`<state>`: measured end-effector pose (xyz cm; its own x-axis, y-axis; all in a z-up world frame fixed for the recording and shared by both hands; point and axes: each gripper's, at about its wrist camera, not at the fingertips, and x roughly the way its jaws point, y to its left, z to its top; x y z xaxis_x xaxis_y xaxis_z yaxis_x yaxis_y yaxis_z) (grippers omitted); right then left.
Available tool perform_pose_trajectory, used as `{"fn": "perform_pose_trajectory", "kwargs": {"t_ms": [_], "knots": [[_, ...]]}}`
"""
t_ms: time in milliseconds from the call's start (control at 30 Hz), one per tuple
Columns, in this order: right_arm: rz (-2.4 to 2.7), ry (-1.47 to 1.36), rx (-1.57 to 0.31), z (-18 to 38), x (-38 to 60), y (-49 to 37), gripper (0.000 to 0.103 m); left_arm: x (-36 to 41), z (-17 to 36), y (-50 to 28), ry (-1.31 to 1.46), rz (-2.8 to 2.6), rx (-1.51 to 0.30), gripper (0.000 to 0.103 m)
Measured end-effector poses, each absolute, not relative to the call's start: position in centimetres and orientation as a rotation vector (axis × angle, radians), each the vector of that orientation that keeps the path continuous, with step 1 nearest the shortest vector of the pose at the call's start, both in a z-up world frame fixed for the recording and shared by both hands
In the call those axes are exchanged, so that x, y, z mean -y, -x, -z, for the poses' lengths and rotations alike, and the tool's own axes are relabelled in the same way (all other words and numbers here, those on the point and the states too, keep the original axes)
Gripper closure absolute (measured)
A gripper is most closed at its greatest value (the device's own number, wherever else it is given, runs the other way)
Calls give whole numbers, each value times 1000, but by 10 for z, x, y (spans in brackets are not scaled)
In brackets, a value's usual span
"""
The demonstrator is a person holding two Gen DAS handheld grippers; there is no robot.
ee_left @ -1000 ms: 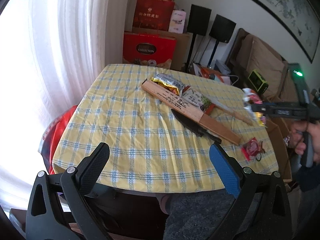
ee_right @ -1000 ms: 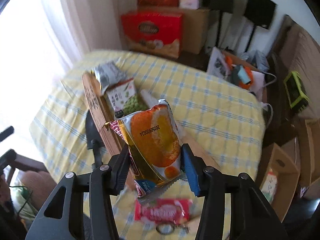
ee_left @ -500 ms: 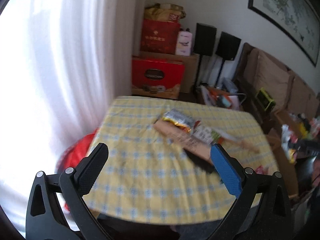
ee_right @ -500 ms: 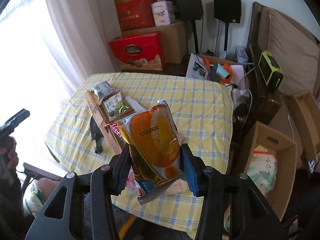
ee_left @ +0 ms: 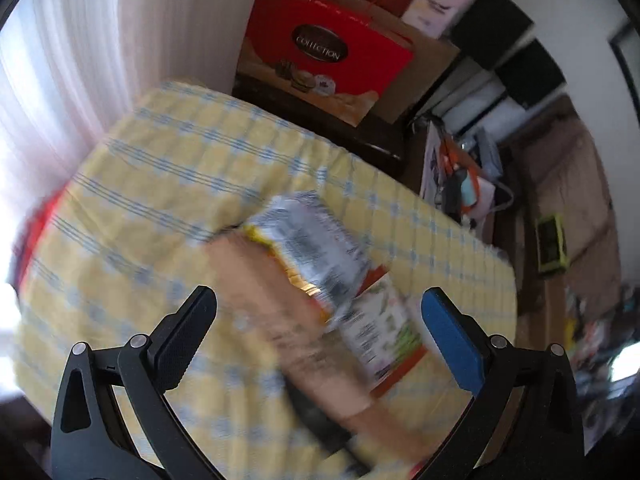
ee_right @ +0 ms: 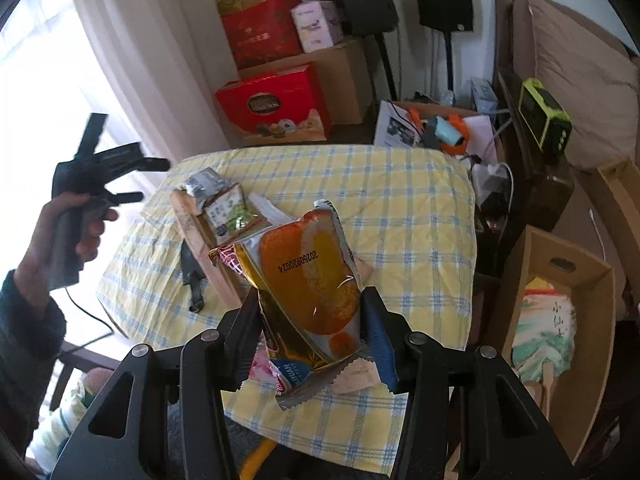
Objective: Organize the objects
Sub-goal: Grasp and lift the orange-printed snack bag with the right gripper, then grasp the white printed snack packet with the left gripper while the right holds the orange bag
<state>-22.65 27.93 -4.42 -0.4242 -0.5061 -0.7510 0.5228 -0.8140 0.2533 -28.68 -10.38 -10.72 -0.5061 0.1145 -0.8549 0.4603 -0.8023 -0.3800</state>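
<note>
My right gripper (ee_right: 310,336) is clamped on one orange snack pouch (ee_right: 308,280) held above the table; my left gripper (ee_left: 320,320) hangs with jaws apart and nothing between them. Two more packets, one silver (ee_left: 316,248) and one green-printed (ee_left: 384,332), lie on one wooden board (ee_right: 200,240) on the yellow checked tablecloth (ee_right: 400,208). One open cardboard box (ee_right: 560,280) stands on the floor beside the table.

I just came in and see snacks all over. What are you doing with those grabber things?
A person is tidying snacks off the yellow checked table. The right gripper is shut on an orange snack bag and holds it up above the table. The left gripper is open and empty, over the silver packet and the green snack packet lying by a wooden board.
</note>
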Motion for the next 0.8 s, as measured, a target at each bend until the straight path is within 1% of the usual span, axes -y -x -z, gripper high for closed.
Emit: {"fn": "perform_pose_trajectory", "kwargs": {"t_ms": [100, 133, 233, 433, 600, 633, 667, 700, 733, 800], "knots": [[2232, -1200, 7, 57, -286, 233, 54, 75, 112, 305, -1290, 2428, -700, 0], [2233, -1211, 15, 61, -288, 235, 54, 69, 121, 315, -1300, 2398, -692, 0], [2239, -1237, 29, 70, -295, 238, 54, 71, 143, 332, -1357, 2277, -780, 1], [2252, -1247, 65, 78, -308, 240, 53, 76, 166, 341, -1295, 2140, -658, 1], [2254, -1265, 88, 86, -315, 238, 53, 82, 176, 350, -1324, 2148, -619, 1], [2252, -1268, 85, 87, -315, 238, 53, 83, 178, 349, -1322, 2160, -614, 4], [2252, -1271, 82, 87, -316, 237, 53, 84, 178, 348, -1322, 2164, -605, 12], [2255, -1272, 81, 88, -317, 237, 53, 84, 177, 348, -1327, 2166, -602, 22], [2257, -1273, 83, 88, -318, 236, 53, 85, 174, 344, -1319, 2165, -582, 40], [2261, -1275, 90, 89, -319, 236, 53, 90, 168, 337, -1314, 2243, -630, 47]]}}
